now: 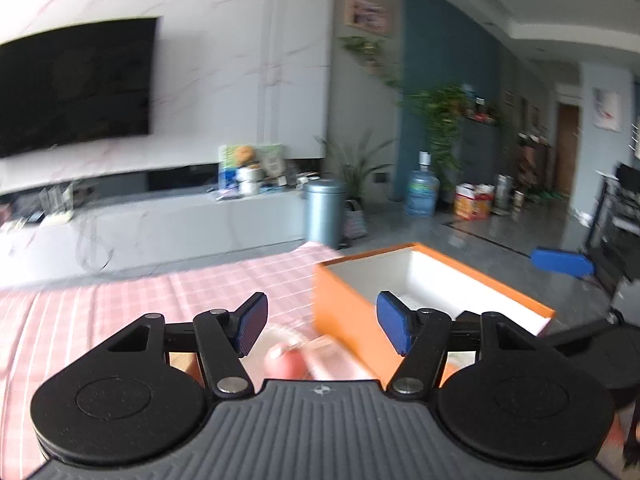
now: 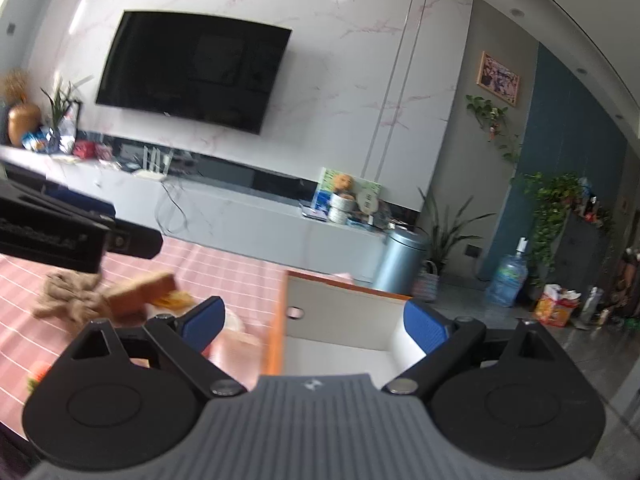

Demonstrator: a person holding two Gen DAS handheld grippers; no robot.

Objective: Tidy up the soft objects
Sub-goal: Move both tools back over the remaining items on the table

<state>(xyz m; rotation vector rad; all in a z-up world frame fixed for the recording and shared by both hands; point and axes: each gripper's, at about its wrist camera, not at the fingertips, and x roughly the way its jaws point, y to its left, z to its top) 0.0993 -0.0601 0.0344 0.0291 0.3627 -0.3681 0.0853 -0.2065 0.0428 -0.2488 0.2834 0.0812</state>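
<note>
An orange box [image 1: 340, 312] with a white inside stands on the pink checked tablecloth [image 1: 120, 304]; it also shows in the right wrist view [image 2: 280, 320]. My left gripper [image 1: 320, 322] is open and empty, beside the box's left wall, above a blurred pink soft object [image 1: 286, 360]. My right gripper [image 2: 314, 326] is open and empty, over the box's left rim. Left of it lie a brown plush toy [image 2: 66, 294], a tan bread-shaped soft toy [image 2: 140, 292] and a yellow soft piece [image 2: 176, 300]. The other gripper's blue pad [image 1: 562, 262] shows at the right.
The tablecloth [image 2: 224, 272] covers the table. Beyond its far edge are a white TV cabinet [image 1: 180, 220], a wall TV [image 2: 192, 68], a grey bin [image 1: 324, 212], a water jug [image 1: 420, 192] and plants. The left gripper's black body [image 2: 52, 224] juts in at left.
</note>
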